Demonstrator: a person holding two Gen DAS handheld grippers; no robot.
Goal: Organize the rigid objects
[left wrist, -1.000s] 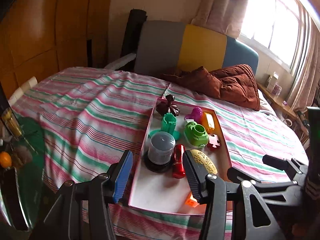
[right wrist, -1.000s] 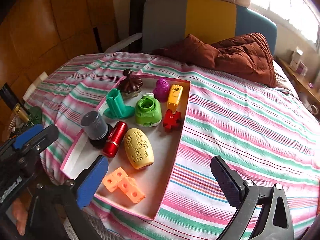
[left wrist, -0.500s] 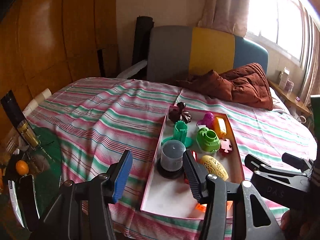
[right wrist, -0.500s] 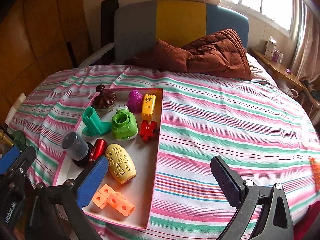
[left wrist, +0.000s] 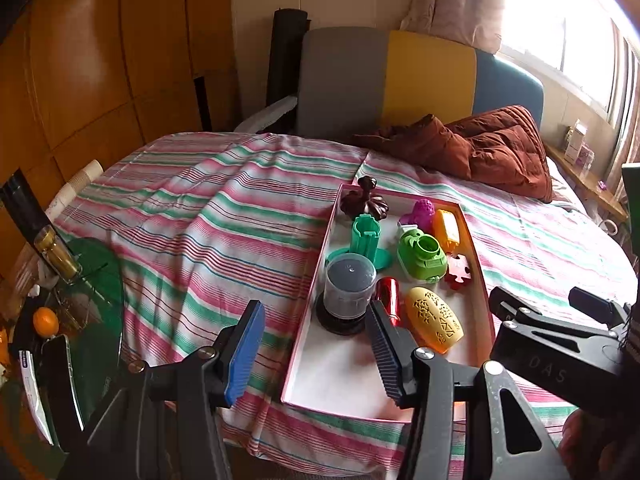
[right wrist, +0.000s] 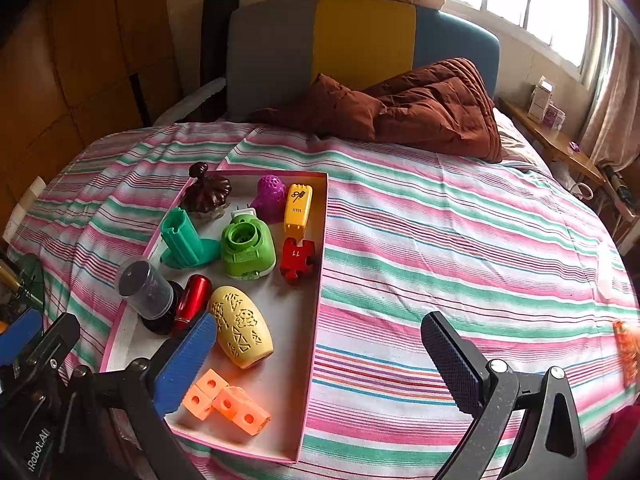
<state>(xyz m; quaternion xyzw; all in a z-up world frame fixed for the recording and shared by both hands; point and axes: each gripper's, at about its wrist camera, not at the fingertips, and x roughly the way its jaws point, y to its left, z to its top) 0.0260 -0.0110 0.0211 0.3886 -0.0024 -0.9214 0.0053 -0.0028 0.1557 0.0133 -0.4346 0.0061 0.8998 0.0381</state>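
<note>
A pink-rimmed tray (right wrist: 310, 320) lies on the striped bed and holds several toys: a yellow egg shape (right wrist: 242, 326), orange cubes (right wrist: 224, 400), a red cylinder (right wrist: 194, 300), a clear lidded cup (right wrist: 146, 288), a green round toy (right wrist: 246, 246), a red puzzle piece (right wrist: 297, 260), a teal stand (right wrist: 184, 240). The tray also shows in the left wrist view (left wrist: 316, 300). My left gripper (left wrist: 316, 344) is open and empty above the tray's near left edge. My right gripper (right wrist: 320, 356) is open and empty above the tray's near right edge.
A brown quilted blanket (right wrist: 420, 108) lies at the bed's head against a grey, yellow and blue headboard (right wrist: 360, 40). A green glass side table (left wrist: 80, 300) with bottles and an orange stands left of the bed. An orange object (right wrist: 628, 352) lies at the bed's right edge.
Both grippers have drawn back and up from the tray, so more of the bed and room shows. Both stayed open. The toys have not moved.
</note>
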